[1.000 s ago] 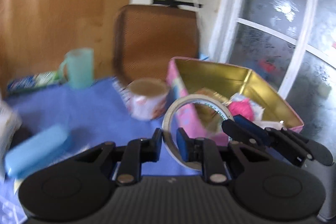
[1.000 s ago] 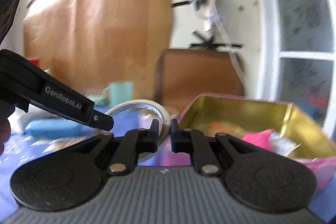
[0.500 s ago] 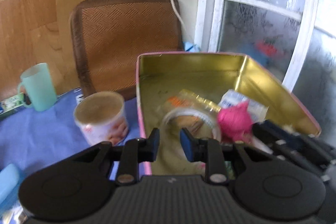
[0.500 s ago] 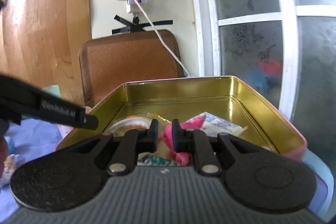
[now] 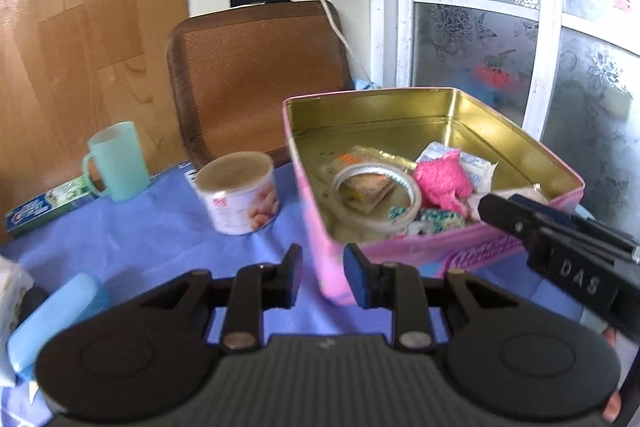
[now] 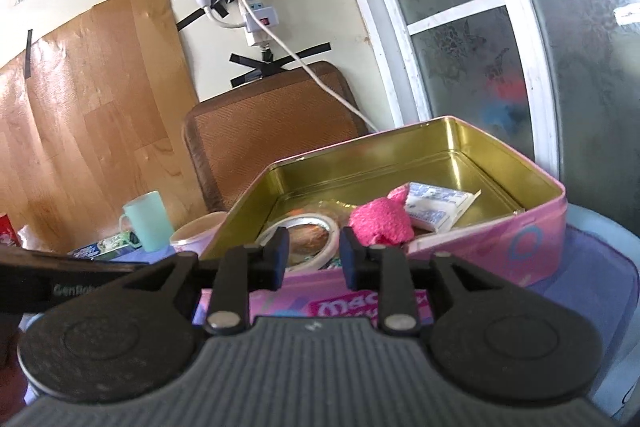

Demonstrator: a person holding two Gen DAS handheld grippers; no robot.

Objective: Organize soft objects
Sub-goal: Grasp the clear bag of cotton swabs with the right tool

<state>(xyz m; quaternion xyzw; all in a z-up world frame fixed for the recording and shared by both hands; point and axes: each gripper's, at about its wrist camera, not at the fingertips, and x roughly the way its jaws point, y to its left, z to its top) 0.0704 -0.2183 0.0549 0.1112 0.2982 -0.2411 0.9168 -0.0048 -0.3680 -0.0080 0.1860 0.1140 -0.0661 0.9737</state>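
Both grippers are clear of the pink tin now, and the tape roll lies flat on the tin's gold floor toward its left wall, just beside the pink knitted piece and touching the wrapped packets underneath. The left gripper hangs in front of the tin's near-left corner with its jaws slightly apart and nothing between them; the right gripper sits low at the tin's near wall, its jaws having just been opening, a clear gap showing and nothing in it. So this reads as the release step wrapping up, and the thing to get right is a clean retreat: back away along the line the fingers point, keeping them above the rim, so no pad catches the thin wall and drags the tin across the blue cloth. The tin stands at the cloth's right edge, so a nudge that way is the risk. For the next pick, the pale blue case near the cloth's near-left corner looks likeliest, while the mint cup and the lidded tub look rigid
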